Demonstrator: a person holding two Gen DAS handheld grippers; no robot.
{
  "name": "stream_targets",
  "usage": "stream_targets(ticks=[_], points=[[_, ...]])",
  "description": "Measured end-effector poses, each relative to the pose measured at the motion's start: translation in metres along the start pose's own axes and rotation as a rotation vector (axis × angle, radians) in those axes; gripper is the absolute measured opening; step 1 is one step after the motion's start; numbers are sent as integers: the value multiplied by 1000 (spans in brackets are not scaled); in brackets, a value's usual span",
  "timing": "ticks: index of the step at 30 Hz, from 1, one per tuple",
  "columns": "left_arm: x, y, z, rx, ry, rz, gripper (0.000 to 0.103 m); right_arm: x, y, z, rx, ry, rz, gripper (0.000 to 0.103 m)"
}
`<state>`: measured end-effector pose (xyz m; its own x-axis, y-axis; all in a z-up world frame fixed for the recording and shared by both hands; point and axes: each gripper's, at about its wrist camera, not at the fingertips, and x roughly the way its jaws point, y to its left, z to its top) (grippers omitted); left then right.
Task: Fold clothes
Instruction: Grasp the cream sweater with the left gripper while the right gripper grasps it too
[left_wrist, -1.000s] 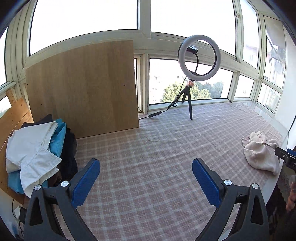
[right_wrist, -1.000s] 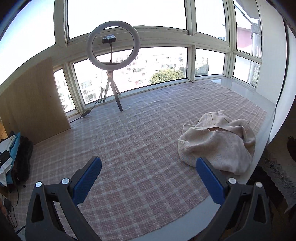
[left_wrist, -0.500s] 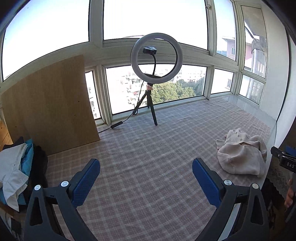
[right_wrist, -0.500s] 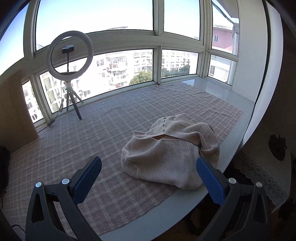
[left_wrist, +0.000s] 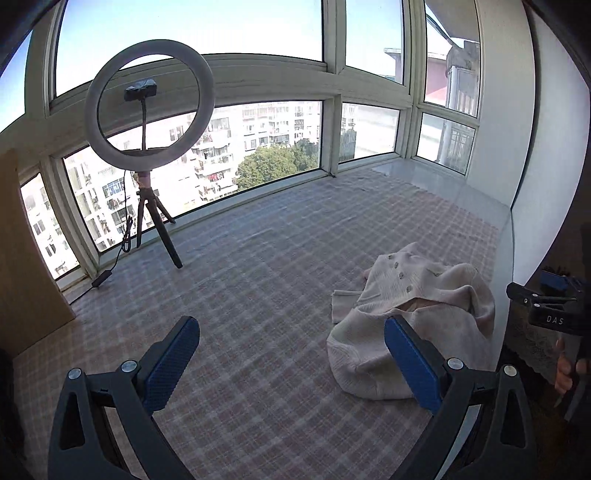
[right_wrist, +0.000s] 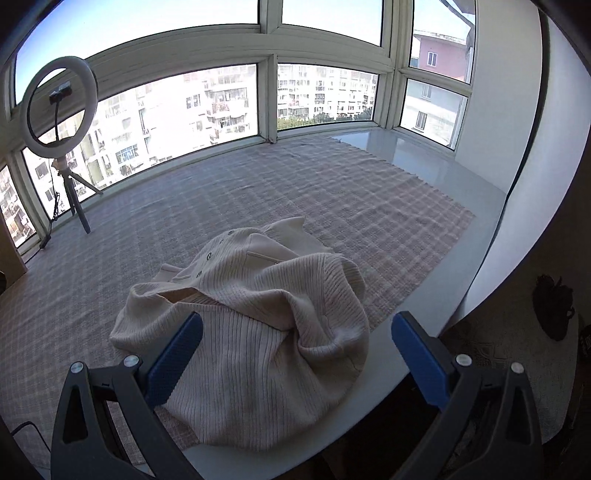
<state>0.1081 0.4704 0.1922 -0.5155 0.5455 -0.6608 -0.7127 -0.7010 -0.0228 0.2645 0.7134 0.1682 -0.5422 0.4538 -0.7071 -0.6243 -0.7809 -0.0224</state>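
A cream ribbed cardigan (right_wrist: 255, 332) is found crumpled in a heap at the near right edge of the checked cloth (left_wrist: 258, 266) that covers the wide window ledge. Its buttoned front is turned up on the far side; one fold hangs slightly past the cloth's edge onto the bare white sill (right_wrist: 424, 158). No fold has been made yet: the garment is judged to be unspread, so the step in hand is taken to be the approach for a first grasp.

The right gripper (right_wrist: 295, 354) is held low and directly in front of the heap, jaws spread wide and empty, with the bulk of the knit framed between them. This placement is read as preparation to take hold of a hem or shoulder. Whether its left finger touches the knit cannot be told.

The left gripper (left_wrist: 291, 362) is held further back and to the left, jaws likewise wide and holding nothing. Most of the open cloth is seen ahead of it, which is probably where the garment is to be laid flat. The right gripper's body and part of a hand (left_wrist: 567, 365) appear at that view's right edge.

A ring light on a tripod (left_wrist: 147, 147) stands at the far left by the windows, well apart from the cardigan. A wooden board (left_wrist: 26, 258) leans at the left.

Risk noted: the knit is loose and may slip off the ledge if dragged outward.
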Motion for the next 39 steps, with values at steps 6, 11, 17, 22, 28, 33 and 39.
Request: stream_targets(ticks=[6, 11, 17, 22, 28, 33, 39], points=[[83, -44, -16, 92, 178, -85, 100, 55, -32, -14, -38, 121, 185, 103], [118, -65, -43, 184, 273, -131, 100, 85, -10, -28, -207, 134, 226, 103], [148, -78, -54, 193, 361, -186, 72, 132, 5, -35, -246, 233, 280, 86], [144, -71, -49, 87, 366, -286, 18, 114, -2, -23, -190, 241, 401, 14], [61, -33, 12, -33, 132, -368, 8, 28, -6, 41, -88, 10, 484, 10], [-56, 19, 85, -49, -132, -361, 7, -68, 38, 128, -131, -205, 532, 10], [-217, 111, 118, -72, -409, -243, 7, -198, 135, 190, -313, -451, 637, 10]])
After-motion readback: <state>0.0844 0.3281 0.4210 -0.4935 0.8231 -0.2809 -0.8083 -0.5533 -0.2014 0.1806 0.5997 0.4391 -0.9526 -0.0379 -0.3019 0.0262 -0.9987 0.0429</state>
